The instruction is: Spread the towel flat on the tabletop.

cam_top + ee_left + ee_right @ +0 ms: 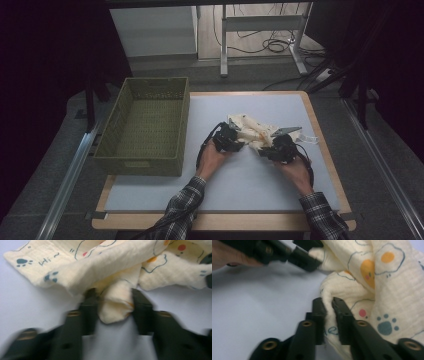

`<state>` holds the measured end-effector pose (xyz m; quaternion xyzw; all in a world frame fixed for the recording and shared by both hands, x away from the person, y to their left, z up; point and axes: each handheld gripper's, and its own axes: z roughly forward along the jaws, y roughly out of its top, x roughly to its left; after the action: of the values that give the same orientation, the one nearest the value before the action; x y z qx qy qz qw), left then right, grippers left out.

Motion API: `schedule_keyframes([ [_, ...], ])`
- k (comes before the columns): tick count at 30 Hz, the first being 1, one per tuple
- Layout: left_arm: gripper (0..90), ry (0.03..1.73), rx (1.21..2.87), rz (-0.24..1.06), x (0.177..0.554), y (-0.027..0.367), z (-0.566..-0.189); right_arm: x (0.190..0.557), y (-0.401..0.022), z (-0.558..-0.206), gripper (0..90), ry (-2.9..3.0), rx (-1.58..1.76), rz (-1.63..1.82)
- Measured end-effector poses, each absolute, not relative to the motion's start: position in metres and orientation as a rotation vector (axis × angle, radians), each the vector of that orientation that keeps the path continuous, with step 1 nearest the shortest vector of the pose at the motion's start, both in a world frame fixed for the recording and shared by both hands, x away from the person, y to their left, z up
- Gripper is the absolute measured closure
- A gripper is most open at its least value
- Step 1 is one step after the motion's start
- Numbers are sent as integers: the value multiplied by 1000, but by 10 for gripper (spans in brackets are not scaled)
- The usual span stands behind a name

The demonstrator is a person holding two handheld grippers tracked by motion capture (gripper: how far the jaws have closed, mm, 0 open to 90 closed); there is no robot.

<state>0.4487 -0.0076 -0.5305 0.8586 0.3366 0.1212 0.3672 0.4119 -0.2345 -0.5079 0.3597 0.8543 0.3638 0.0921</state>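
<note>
Cloth (252, 131), cream w/ paw prints and fried-egg cartoons, lies bunched on the pale surface (240, 180) right of center, well apart from the green basket (145, 125) at the left edge. I've got both grippers on its near side. Left gripper (115, 306) has a rolled fold between its jaws, pads touching both sides, so it's pinching that fold. Right gripper (329, 305) is pressed nearly together on a thin edge of fabric, pinching it too. Two grip pts spaced apart along the near hem, probably so I can lift and spread the cloth w/o it sagging into a lump. Basket is open-topped, nothing in it as far as I can see; likely the drop spot, imo.
</note>
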Motion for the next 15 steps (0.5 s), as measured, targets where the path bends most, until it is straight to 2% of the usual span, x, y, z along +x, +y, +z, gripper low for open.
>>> schedule_keyframes([
  [1, 744, 860, 2202, 310, 448, -8, -531, 411, -235, -508, 844, 2535, 1064, 1073],
  [3, 836, 851, 2193, 303, 447, -5, -529, 408, -239, -507, 853, 2525, 1057, 1084],
  [8, 848, 861, 2137, 255, 439, 10, -508, 398, -257, -491, 852, 2490, 1032, 1124],
  [15, 843, 850, 2100, 280, 413, 33, -463, 376, -297, -461, 847, 2428, 1040, 1181],
])
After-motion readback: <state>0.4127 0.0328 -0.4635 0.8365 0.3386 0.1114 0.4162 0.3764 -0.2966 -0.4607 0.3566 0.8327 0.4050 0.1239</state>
